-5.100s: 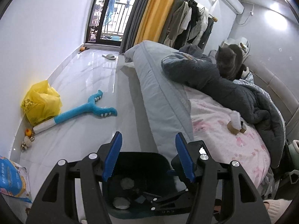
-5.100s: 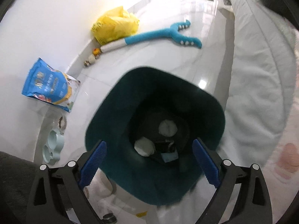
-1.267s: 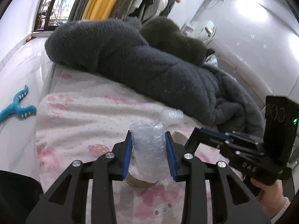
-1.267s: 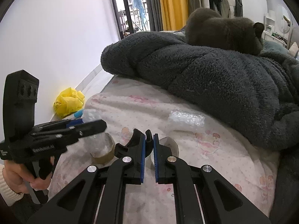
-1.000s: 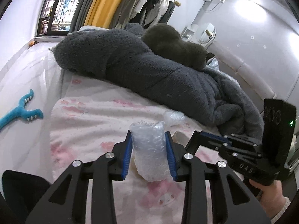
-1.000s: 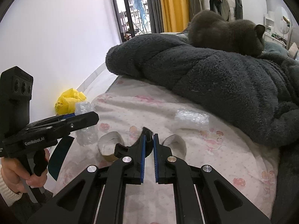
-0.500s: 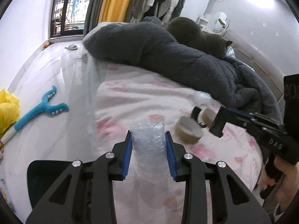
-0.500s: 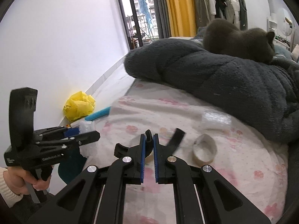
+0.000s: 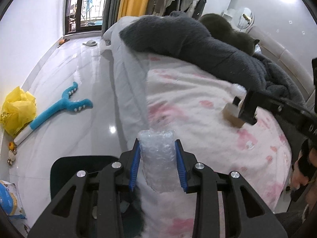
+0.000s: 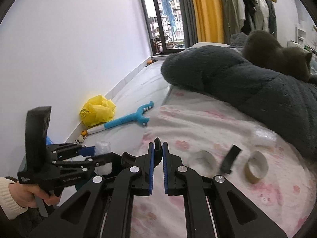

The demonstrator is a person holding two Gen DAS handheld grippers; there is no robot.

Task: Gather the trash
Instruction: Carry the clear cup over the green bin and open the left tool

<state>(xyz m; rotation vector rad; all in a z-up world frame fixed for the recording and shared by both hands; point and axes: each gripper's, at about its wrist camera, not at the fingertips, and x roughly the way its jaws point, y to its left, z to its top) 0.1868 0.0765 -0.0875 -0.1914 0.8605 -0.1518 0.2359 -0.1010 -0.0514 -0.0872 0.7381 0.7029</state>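
- Left gripper (image 9: 158, 162): blue pads pressed against both sides of a wad of clear bubble wrap (image 9: 157, 158), which stands upright between them and sticks out above and below the pads.
- The same gripper appears in the right wrist view, held by a hand (image 10: 29, 195) in a cream knitted cuff, with the wrap showing white at its tip.
- Below the left gripper: the dark green trash bin (image 9: 65, 170) stands on the floor against the bed edge; the wrap is over the edge of the bed, just to the right of the bin's opening.
- Right gripper (image 10: 158, 168): jaws drawn nearly together on a thin black curved piece (image 10: 157, 148) that juts up past the pads. What the piece is cannot be told.
- On the pink-patterned bedsheet (image 10: 198, 123) ahead of the right gripper: a brown tape-roll core (image 10: 255, 167), a second pale ring (image 10: 202, 160) that is blurred, a dark flat object (image 10: 230, 158) between them, also blurred, and a further clear wad of bubble wrap (image 10: 263, 134) near the blanket.
- Farther up the bed: a dark grey fleece blanket (image 9: 198, 43) with a grey cat (image 10: 277, 59) lying on it.
- On the floor by the wall: a yellow plastic bag (image 9: 17, 111) and a blue plush toy (image 9: 61, 107), beside each other.
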